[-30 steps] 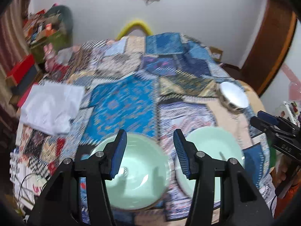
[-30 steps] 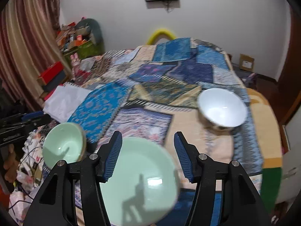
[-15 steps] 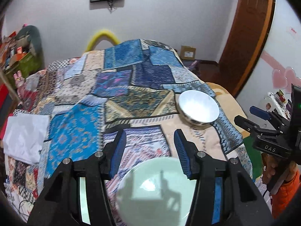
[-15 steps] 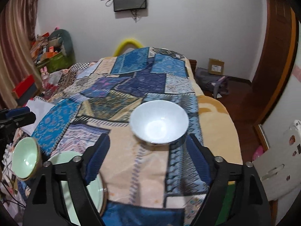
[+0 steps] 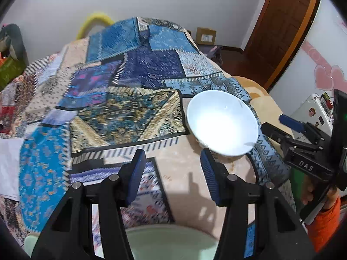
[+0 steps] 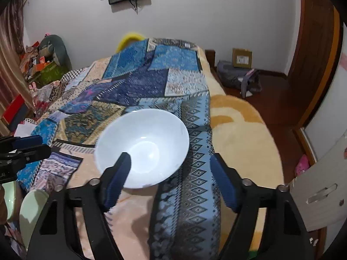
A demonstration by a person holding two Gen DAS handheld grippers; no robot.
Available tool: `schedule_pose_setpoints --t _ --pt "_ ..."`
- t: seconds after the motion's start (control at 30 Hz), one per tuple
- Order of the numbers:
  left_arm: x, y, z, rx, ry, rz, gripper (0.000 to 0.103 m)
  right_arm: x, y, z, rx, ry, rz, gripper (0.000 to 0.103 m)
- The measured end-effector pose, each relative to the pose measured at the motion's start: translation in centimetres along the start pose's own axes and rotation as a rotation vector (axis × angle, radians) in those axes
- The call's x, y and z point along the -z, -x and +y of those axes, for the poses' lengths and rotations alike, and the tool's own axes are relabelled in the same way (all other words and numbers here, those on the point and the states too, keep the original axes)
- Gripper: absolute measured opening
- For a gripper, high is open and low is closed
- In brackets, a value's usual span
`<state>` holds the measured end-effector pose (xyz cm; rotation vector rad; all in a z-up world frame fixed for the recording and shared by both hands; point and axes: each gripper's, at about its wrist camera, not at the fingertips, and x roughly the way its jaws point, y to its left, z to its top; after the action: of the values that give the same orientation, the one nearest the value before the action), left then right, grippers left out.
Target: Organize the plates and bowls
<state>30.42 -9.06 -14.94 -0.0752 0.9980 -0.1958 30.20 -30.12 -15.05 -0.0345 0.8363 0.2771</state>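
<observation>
One white bowl (image 6: 142, 147) sits mouth-up on the patchwork blanket (image 6: 134, 82), round, with no long axis. The right gripper (image 6: 171, 182) is closing, its left finger over the near rim; nothing is pinched yet. Risk: a shallow rim bite on soft bedding tips the bowl. The left gripper (image 5: 171, 173) stands part-open, empty.
</observation>
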Motion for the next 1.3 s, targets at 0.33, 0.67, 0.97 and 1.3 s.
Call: schedule_pose_setpoints --t 0.33,0.67,0.97,1.3 --pt "-2.1 -7.0 -0.7 0.044 0.012 0.095 0.052 -0.1 -4.4 -2.6 -0.079 -0.076 0.087 0.036" --pt "-3.0 -11.0 -1.9 0.034 -0.019 0.135 0.048 -0.4 -6.9 -3.0 -0.135 -0.085 0.126 0.024" --pt "-2.8 -12.4 -3.0 0.082 -0.029 0.160 0.019 -0.3 -7.0 -2.4 -0.148 -0.062 0.123 0.018" --pt "-2.0 -9.4 -3.5 0.076 -0.039 0.140 0.019 -0.5 -4.8 -1.4 -0.135 -0.054 0.101 0.018"
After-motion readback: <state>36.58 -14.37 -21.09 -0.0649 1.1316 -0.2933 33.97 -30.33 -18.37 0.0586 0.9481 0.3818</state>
